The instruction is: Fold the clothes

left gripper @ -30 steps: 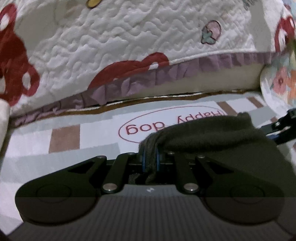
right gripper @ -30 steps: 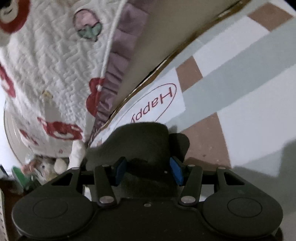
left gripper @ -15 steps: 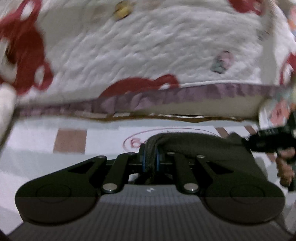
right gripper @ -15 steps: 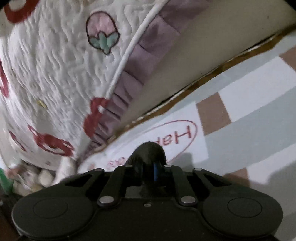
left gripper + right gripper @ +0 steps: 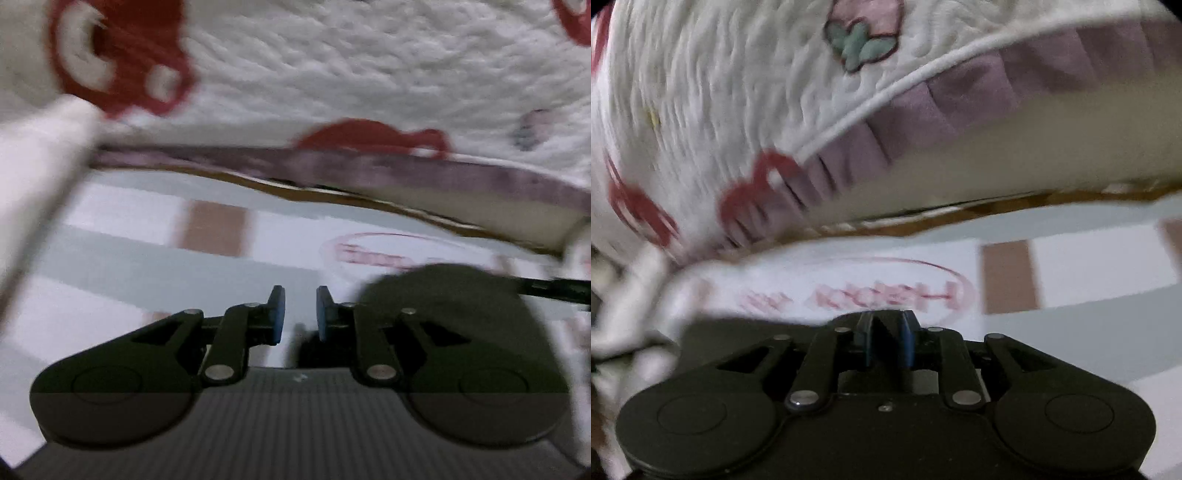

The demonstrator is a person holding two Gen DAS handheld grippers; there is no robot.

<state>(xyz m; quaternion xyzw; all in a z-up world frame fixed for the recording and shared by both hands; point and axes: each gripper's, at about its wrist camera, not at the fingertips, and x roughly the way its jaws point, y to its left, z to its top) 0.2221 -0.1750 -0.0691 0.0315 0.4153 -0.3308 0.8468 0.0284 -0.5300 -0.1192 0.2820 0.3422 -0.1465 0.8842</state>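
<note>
Home bedroom, quilted bedspread [image 5: 701, 92], patterned floor mat [image 5: 147, 266]

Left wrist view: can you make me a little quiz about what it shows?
1. True or false: the left hand-held gripper is pinching the dark cloth.
2. What colour are its fingertip pads? A red, B blue, C yellow.
3. Fill in: in this view the cloth lies on the mat to the gripper's ____.
Key: 1 false; 2 B; 3 right.
</note>
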